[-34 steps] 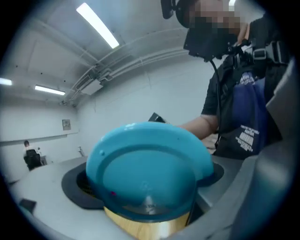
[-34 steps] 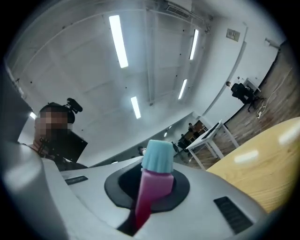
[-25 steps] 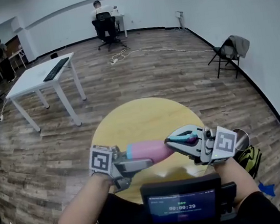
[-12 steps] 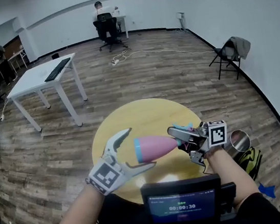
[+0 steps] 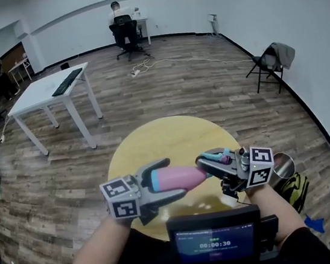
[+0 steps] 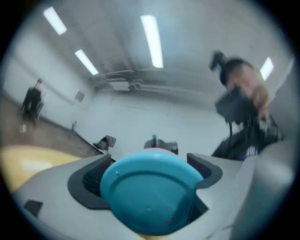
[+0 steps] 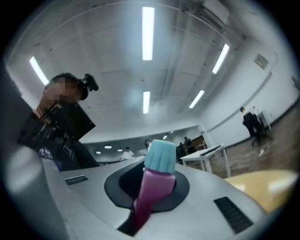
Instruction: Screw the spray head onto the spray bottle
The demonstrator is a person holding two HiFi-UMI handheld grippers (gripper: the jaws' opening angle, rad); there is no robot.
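The pink spray bottle [image 5: 177, 178] with its blue base lies level above the near edge of the round yellow table [image 5: 160, 138]. My left gripper [image 5: 167, 180] is shut on its base end; in the left gripper view the blue base [image 6: 152, 197] fills the gap between the dark pads [image 6: 91, 176]. My right gripper [image 5: 209, 166] is shut on the teal and magenta spray head [image 5: 217, 159], which meets the bottle's neck. In the right gripper view the spray head [image 7: 157, 180] sticks up out of the shut jaws; the joint itself is hidden.
A steel cup [image 5: 282, 165] stands at the table's right edge. A screen [image 5: 215, 240] sits below my hands. Farther off are a white desk [image 5: 49, 89], a folding chair with a jacket [image 5: 270, 58], a seated person [image 5: 120, 19] and a yellow-black bag [image 5: 295, 188].
Both grippers have rolled about the bottle's long axis, so their marker cubes show other faces. The right gripper has shifted slightly. Bottle and spray head stay together between them.
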